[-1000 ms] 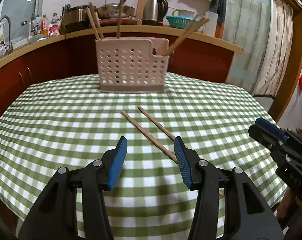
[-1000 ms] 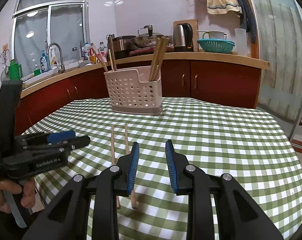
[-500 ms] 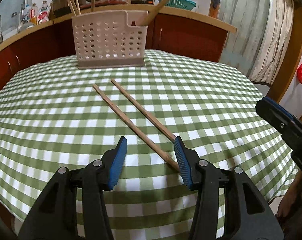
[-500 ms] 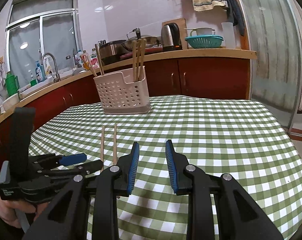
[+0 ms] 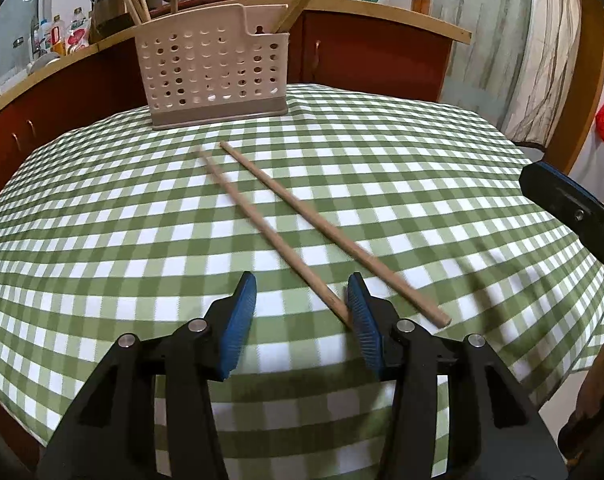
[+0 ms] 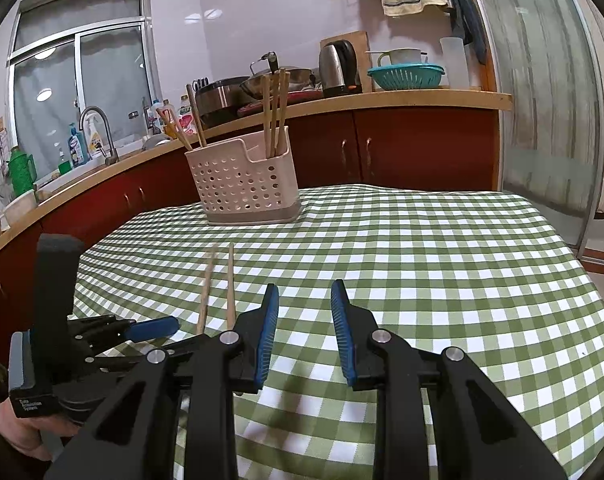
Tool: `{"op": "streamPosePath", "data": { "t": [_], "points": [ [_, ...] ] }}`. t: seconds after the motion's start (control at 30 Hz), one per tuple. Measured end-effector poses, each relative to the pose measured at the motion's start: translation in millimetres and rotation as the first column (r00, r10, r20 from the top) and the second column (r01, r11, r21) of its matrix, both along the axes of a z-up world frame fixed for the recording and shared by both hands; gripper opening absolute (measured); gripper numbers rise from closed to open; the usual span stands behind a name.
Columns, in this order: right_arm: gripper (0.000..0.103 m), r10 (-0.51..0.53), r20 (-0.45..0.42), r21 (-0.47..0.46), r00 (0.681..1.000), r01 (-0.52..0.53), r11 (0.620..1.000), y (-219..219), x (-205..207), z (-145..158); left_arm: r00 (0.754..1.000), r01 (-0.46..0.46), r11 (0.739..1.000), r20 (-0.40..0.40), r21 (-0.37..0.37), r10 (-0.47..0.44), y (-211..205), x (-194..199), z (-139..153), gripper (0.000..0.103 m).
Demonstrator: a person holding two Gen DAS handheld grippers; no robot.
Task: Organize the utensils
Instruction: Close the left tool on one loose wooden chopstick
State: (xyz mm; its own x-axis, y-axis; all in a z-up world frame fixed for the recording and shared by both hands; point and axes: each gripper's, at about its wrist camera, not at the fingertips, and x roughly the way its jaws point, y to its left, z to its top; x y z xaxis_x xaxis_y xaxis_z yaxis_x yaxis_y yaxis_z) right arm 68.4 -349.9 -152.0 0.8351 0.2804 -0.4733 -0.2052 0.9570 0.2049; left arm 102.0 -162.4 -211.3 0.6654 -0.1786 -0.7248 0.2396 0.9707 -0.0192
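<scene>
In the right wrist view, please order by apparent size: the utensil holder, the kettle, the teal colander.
1. utensil holder, clearly largest, though also nearest.
2. and 3. teal colander and kettle: similar area, colander wider, kettle taller; I would not rank them.

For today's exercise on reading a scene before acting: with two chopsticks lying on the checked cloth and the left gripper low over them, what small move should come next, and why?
Probably close the left gripper on the nearer chopstick. Its end already lies between the open jaws, against the right pad, while the other chopstick lies outside them. The holder behind already has chopsticks standing in it.
</scene>
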Motion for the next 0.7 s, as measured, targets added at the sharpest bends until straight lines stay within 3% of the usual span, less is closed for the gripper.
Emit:
{"op": "streamPosePath", "data": {
  "t": [0.2,0.4,0.7],
  "points": [
    [0.028,0.017,-0.014,0.0,1.0,-0.017,1.0,13,0,-1,1.0,-0.008,1.0,-0.001,0.0,0.008,22,-1,0,0.038],
    [0.028,0.045,-0.037,-0.003,0.998,-0.046,0.999,29,-2,-4,1.0,0.011,1.0,0.006,-0.003,-0.011,34,-2,1,0.021],
    [0.028,0.085,-0.092,-0.007,0.992,-0.086,0.996,57,-5,-18,1.0,-0.01,1.0,0.004,-0.006,0.01,66,-2,-2,0.014]
  ]
}}
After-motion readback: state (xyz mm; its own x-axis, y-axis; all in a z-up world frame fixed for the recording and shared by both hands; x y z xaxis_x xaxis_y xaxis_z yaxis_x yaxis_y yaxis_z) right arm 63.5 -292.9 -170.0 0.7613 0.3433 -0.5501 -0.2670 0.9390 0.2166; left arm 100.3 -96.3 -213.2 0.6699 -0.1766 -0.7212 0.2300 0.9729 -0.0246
